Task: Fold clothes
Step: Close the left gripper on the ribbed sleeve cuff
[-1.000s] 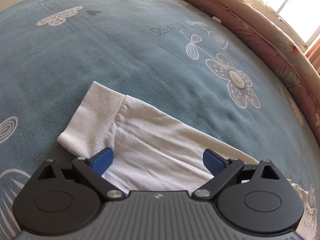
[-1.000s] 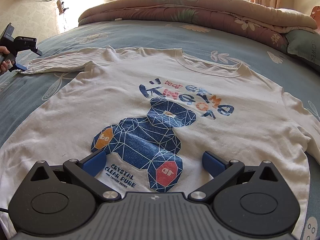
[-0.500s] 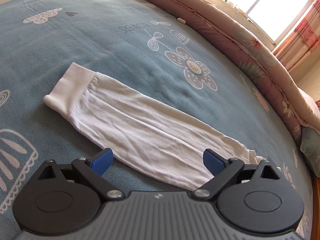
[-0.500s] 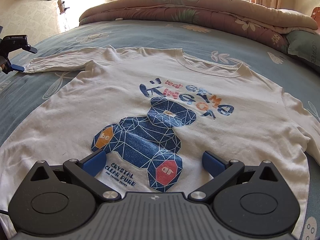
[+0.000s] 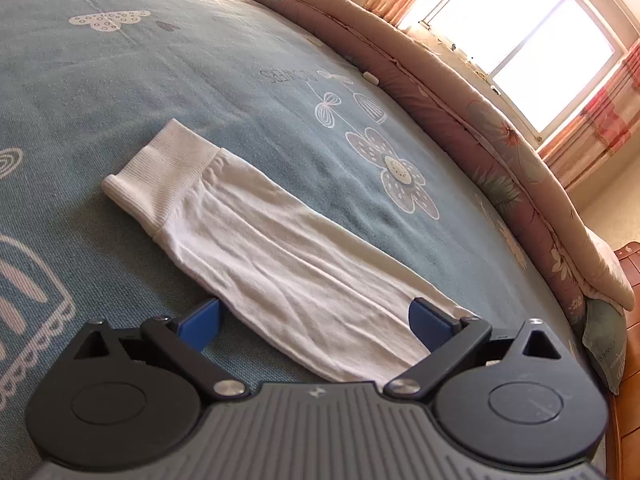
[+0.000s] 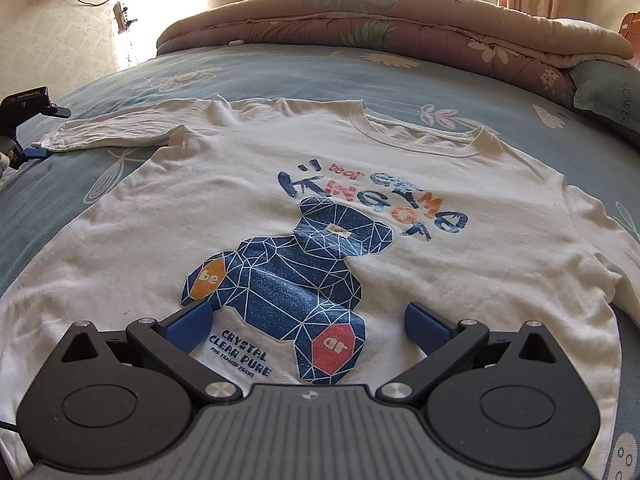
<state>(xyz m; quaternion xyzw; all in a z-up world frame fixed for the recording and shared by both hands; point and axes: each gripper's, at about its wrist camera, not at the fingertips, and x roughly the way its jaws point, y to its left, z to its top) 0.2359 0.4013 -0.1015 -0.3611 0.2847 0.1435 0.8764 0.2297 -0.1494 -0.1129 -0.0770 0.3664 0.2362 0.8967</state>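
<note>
A white long-sleeved shirt (image 6: 360, 184) lies face up and spread flat on a blue flower-printed bedspread (image 6: 280, 68), its blue bear print (image 6: 288, 280) and neckline toward the rolled quilt (image 6: 400, 28) at the far side of the bed. Only the right wrist view takes in the whole garment; there the right gripper (image 6: 308, 322) hangs over the lower hem with its blue-padded jaws spread wide and nothing between them. That view also catches the left gripper (image 6: 30, 136) from outside — small, at the far left edge, near the end of the outstretched sleeve (image 6: 108, 132), though whether it touches the cloth cannot be told from there. The left wrist view gives what the other cannot: the sleeve (image 5: 280, 252) up close, lying flat and faintly wrinkled on the bedspread (image 5: 200, 92), its ribbed cuff (image 5: 160, 178) pointing away from the camera. The left gripper (image 5: 316, 322) has its jaws wide apart on either side of the sleeve's width, gripping nothing. The window (image 5: 516, 36) and curtains show beyond the quilt (image 5: 480, 140) — the shirt's body stays out of this view.
</note>
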